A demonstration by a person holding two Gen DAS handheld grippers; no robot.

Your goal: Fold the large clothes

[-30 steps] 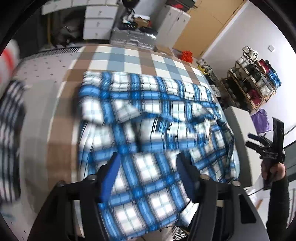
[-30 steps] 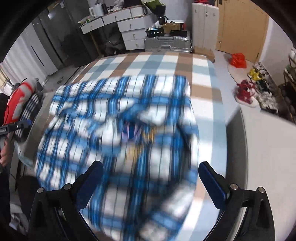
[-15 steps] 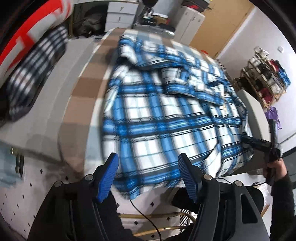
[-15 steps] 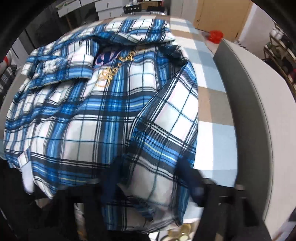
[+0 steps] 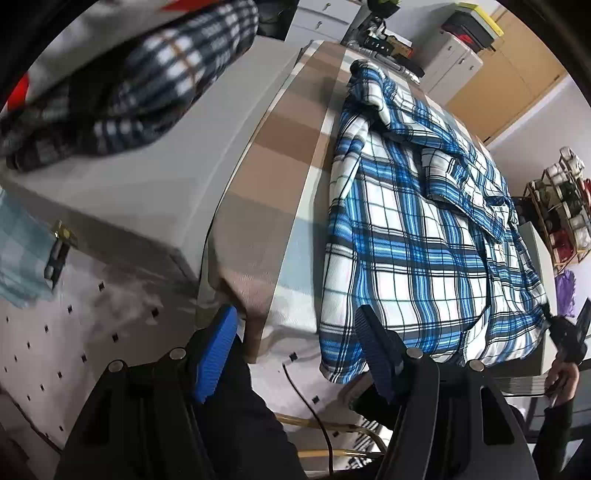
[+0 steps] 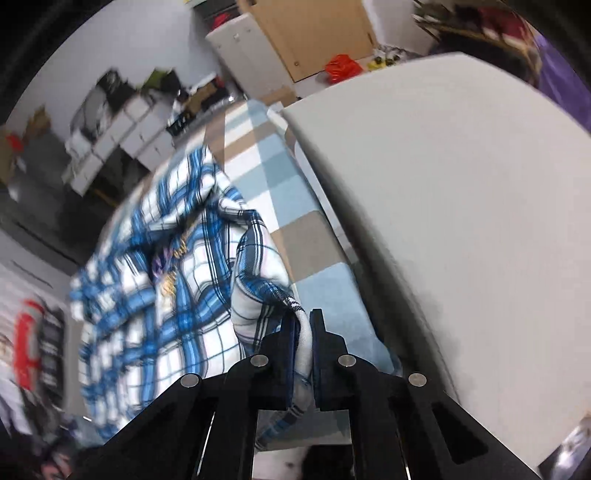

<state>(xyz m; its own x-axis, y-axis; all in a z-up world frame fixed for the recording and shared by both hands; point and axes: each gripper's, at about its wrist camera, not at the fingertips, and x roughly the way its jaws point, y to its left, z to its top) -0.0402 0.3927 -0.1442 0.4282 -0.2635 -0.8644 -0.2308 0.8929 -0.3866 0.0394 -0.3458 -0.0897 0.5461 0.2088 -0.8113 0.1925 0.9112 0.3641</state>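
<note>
Now | my right gripper (image 6: 303,332) just closed, pinching plaid shirt (image 5: 424,236) hem | left gripper (image 5: 295,347) agape, shirt corner just beside its right finger

Cluttered bedroom, daylight.
White drawers (image 5: 325,18) at top centre, wooden door (image 5: 517,62) upper right, shoe rack (image 5: 561,206) at right edge, dotted floor (image 5: 48,354) lower left.

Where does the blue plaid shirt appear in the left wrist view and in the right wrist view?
Left wrist view: blue plaid shirt fills centre-right, its hem hanging over the near edge.
Right wrist view: lower left, a corner pinched in the right gripper, whose jaws just closed.
Shared landmark: the checked brown-and-blue cover beneath it.
</note>
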